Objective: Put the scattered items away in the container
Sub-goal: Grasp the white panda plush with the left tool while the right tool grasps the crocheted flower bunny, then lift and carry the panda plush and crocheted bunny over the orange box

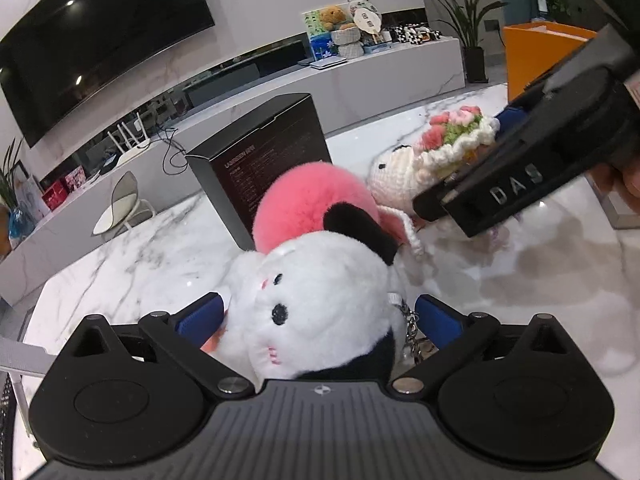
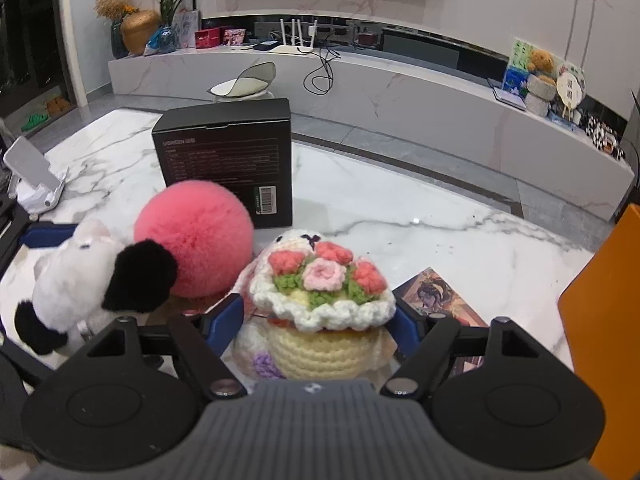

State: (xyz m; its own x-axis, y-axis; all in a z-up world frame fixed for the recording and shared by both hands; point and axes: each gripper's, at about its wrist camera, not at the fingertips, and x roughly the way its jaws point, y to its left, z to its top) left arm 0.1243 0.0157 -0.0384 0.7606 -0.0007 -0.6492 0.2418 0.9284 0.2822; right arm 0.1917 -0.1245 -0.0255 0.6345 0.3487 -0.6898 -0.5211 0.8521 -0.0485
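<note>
Farthest left in the right wrist view, a white phone stand (image 2: pixel 34 176) sits at the table's far-left edge, out of the job.

Next, your left gripper (image 1: pixel 320 320) has its blue pads either side of the white-and-black plush toy (image 1: pixel 320 304). The pads look pressed into the fur, so you seem to be clamped on it, though the fur hides the actual contact. A small metal chain (image 1: pixel 412 328) hangs at its right side, near the right pad.

Just beyond the plush lies the pink pom-pom (image 2: pixel 194 240), touching it, and behind that stands the black box (image 2: pixel 226 156), upright on the marble table (image 2: pixel 420 208).

Right of the pom-pom, your right gripper (image 2: pixel 318 320) straddles the crocheted flower doll (image 2: pixel 320 300). The fingers hug its cream base on both sides, so you appear to have it gripped. It is low, at or just off the table; I cannot tell which. A printed card (image 2: pixel 436 300) lies just right of it.

At the far right edge is the orange container (image 2: pixel 604 320), which I take to be the bin.

You seem to be at the pick-up step, both hands loaded. Next, lift both toys clear and carry them right, the doll first since it is nearer. Mind the chain snagging, and leave the pom-pom for the next pass.
</note>
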